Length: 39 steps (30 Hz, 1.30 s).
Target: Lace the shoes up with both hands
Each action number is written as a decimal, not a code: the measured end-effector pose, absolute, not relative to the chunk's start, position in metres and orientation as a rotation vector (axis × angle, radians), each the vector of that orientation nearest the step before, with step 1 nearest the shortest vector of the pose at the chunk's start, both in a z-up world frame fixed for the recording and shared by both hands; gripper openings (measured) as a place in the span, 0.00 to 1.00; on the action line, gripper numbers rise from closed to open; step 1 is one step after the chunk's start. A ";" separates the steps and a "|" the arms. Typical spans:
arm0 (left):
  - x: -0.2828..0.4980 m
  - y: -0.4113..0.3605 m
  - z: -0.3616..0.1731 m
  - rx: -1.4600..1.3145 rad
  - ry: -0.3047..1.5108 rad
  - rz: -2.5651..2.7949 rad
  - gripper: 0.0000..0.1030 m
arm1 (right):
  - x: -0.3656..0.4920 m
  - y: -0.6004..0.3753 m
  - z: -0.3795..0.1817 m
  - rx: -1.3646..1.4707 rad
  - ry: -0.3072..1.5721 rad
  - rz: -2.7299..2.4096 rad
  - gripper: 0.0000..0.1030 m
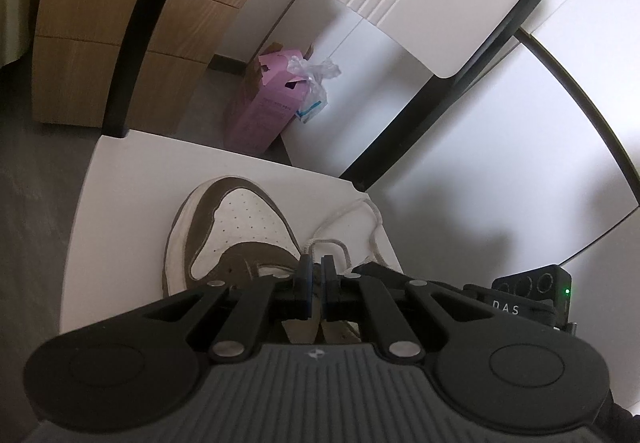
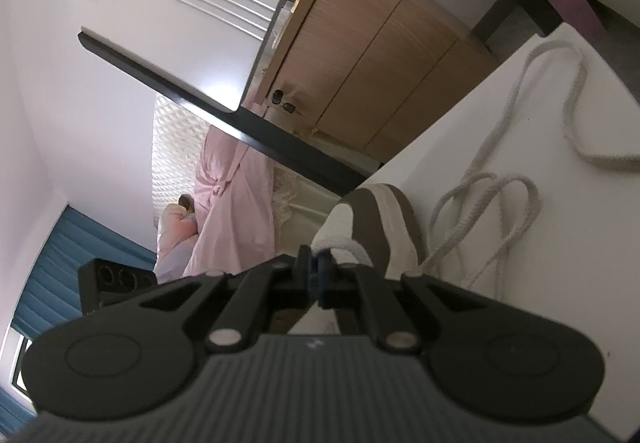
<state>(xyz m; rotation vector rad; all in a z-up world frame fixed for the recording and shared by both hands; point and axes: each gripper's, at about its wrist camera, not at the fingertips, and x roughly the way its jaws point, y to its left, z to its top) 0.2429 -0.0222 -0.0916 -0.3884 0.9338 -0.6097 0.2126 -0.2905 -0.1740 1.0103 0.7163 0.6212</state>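
Nearest the left wrist camera, the left claw (image 1: 316,263) has its two blue-padded jaws drawn together, and a strand of the off-white braided cotton shoelace (image 1: 340,247) seems to be pinched between them, just over the lacing area of the brown-and-white leather low-top sneaker (image 1: 236,231). From the right wrist view, the right claw (image 2: 316,259) is likewise closed, its jaws nipping what looks like a flat white stretch of lace at the shoe's top; I cannot tell exactly which end it is.

That sneaker sits on the white worktop (image 1: 120,179), toe pointing away from the left camera. Slack lace spills onto the worktop beside the shoe in several loose loops and a long wandering tail.

By my judgement the lace is light, limp and slightly fuzzy: it grips well between pads but has no stiffness, so it will sag and twist wherever it is not held taut. Its best hold is close to the stiffened tip, since a grip further back leaves a floppy end that will not aim into an eyelet. The shoe itself looks light enough to skid on the smooth worktop if a pull is sideways, so one claw may need to steady it while the other draws lace through.
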 end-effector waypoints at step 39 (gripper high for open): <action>0.243 -0.039 -0.092 -0.303 0.896 -0.630 0.05 | 0.220 -0.290 -0.197 1.130 0.785 0.604 0.17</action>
